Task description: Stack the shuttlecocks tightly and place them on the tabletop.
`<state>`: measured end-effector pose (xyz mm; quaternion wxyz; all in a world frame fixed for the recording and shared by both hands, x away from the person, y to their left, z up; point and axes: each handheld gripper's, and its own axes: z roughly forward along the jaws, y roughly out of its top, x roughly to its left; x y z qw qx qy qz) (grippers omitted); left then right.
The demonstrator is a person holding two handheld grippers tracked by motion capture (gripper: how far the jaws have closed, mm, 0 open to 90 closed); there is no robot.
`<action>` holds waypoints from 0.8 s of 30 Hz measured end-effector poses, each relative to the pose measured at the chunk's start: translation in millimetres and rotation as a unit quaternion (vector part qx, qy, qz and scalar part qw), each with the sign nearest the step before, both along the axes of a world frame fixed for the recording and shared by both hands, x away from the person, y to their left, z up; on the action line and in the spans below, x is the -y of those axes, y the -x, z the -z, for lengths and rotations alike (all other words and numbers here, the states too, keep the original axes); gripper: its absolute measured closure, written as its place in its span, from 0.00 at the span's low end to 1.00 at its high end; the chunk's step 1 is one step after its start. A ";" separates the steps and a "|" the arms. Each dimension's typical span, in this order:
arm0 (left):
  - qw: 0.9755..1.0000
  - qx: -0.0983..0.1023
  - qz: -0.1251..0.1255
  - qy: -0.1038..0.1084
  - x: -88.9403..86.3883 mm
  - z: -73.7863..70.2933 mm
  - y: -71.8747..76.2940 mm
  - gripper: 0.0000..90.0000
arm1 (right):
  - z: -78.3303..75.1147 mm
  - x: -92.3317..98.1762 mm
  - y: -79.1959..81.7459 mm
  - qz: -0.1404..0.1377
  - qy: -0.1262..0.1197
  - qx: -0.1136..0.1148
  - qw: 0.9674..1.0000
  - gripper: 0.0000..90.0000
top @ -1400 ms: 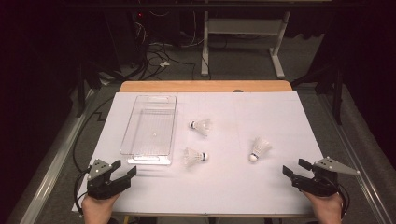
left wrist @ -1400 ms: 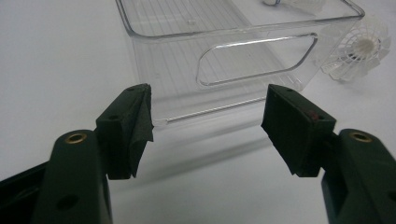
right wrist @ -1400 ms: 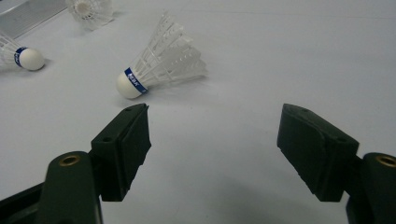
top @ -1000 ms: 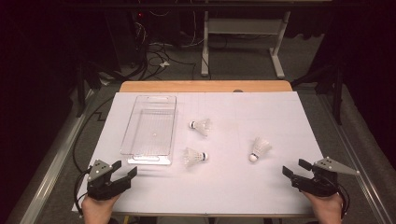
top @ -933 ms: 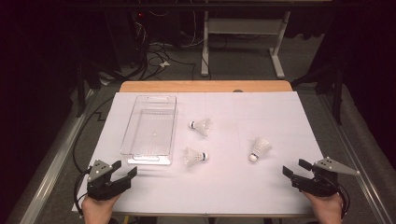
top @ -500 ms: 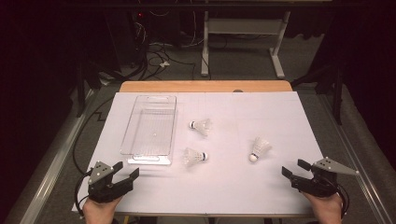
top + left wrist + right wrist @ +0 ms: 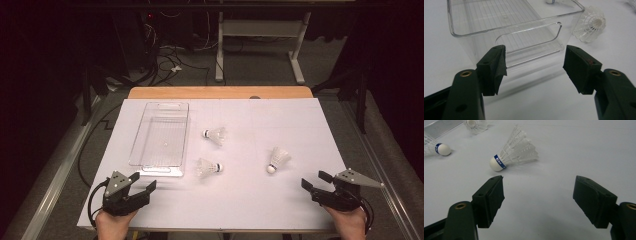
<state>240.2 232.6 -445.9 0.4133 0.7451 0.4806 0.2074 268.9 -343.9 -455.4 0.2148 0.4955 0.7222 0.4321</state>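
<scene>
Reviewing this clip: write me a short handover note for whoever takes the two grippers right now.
Left gripper: jaws open, holding nothing, at the near left of the table, just short of the clear bin.
Right gripper: jaws open, holding nothing, at the near right, facing the right shuttlecock.
Things: three shuttlecocks lie on the white table cover. The near shuttlecock lies just right of the bin's near end, the far shuttlecock beside the bin's middle, the right one apart from both.
Done: nothing; the bin holds nothing.
Left: likely all three shuttlecocks into the bin; the right one looks closest to the right gripper.
</scene>
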 end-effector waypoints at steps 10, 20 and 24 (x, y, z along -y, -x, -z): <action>1.000 -0.020 0.019 0.007 16.3 -3.9 -1.4 0.45 | 0.2 -1.0 -0.3 -0.005 0.000 -0.001 1.000 0.28; 0.999 -0.034 0.031 0.006 24.8 -3.2 -3.5 0.46 | -0.2 -1.6 0.1 -0.008 -0.001 0.000 1.000 0.28; 0.999 -0.037 0.036 0.007 27.9 -3.6 -3.7 0.46 | -0.1 -1.7 0.0 -0.008 -0.001 -0.001 1.000 0.28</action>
